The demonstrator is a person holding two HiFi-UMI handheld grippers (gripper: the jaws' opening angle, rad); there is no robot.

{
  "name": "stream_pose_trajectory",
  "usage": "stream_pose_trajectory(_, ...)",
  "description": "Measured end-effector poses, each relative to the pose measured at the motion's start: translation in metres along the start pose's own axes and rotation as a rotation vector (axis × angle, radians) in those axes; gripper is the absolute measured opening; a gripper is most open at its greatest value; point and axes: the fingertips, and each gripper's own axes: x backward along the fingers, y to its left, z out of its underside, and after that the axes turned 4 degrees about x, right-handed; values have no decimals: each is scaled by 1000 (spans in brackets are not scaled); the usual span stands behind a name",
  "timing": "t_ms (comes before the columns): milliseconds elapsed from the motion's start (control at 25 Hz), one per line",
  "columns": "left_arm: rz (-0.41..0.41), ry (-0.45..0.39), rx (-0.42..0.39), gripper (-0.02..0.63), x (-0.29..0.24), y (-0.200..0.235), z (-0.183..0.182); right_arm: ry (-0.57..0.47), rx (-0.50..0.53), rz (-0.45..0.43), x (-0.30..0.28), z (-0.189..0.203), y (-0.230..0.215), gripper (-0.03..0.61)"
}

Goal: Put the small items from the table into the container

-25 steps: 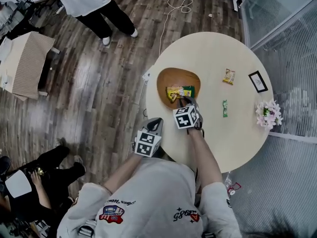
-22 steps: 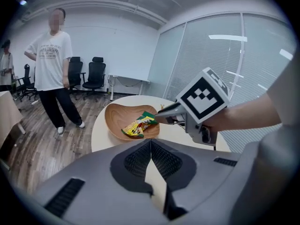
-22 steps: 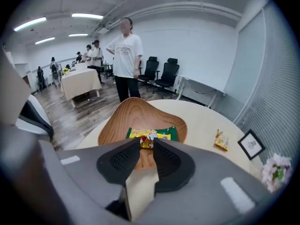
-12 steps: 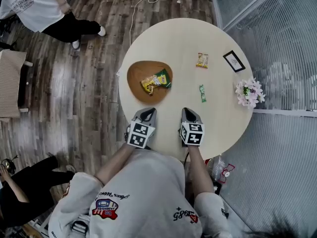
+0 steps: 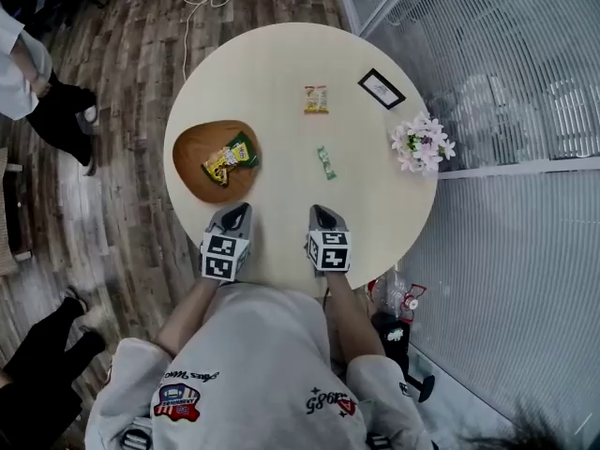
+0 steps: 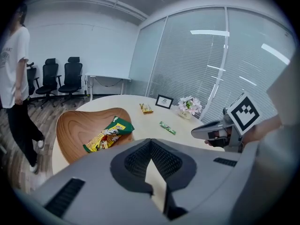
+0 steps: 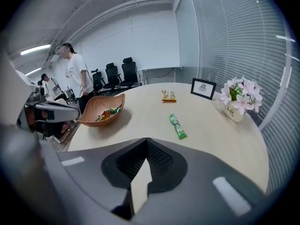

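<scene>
A wooden bowl point(image 5: 192, 148) sits at the left of the round table point(image 5: 281, 64) and holds yellow and green snack packets point(image 5: 228, 157). A small green packet point(image 5: 325, 162) lies mid-table, and a yellow packet point(image 5: 316, 99) lies farther back. My left gripper point(image 5: 237, 211) hovers at the near edge just below the bowl, shut with nothing in it. My right gripper point(image 5: 322, 214) is beside it, short of the green packet, also shut and empty. The left gripper view shows the bowl point(image 6: 79, 130) and the green packet point(image 6: 167, 127). The right gripper view shows the green packet point(image 7: 177, 125) ahead.
A framed card point(image 5: 382, 88) and a small pot of pink flowers point(image 5: 422, 144) stand at the table's back right. A glass wall with blinds runs along the right. A person point(image 6: 14, 78) stands left of the table, with office chairs point(image 6: 61, 76) behind.
My right gripper has pulled back from the bowl to the near table edge, with the packets left in the bowl. The left gripper has come up beside it. The head view has swung.
</scene>
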Motion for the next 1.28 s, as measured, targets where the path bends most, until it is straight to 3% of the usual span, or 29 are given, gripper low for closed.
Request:
stream_pose_trajectory(240, 9, 30, 7, 7, 0, -11, 9, 18, 84, 74, -31, -12, -48, 3)
stream_pose_trajectory(360, -18, 38, 18, 8, 6, -8, 13, 54, 124, 58, -56, -18, -63, 9)
stream_pose_trajectory(560, -58, 47, 39, 7, 13, -2, 22, 130, 208, 58, -90, -18, -87, 83)
stream_pose_trajectory(760, -110, 51, 52, 8, 22, 8, 28, 189, 182, 33, -121, -11, -102, 189)
stream_pose_trajectory(840, -125, 54, 66, 8, 26, 11, 29, 210, 167, 33, -130, -7, -108, 203)
stream_pose_trajectory(1040, -151, 71, 84, 7, 30, 16, 38, 270, 148, 20, -138, 1, -115, 194)
stream_pose_trajectory(1160, -152, 70, 94, 8, 30, 16, 38, 298, 169, -6, -137, 3, -104, 93)
stream_pose_trajectory(1280, -151, 64, 86, 7, 30, 16, 41, 313, 199, 8, -137, 5, -99, 84)
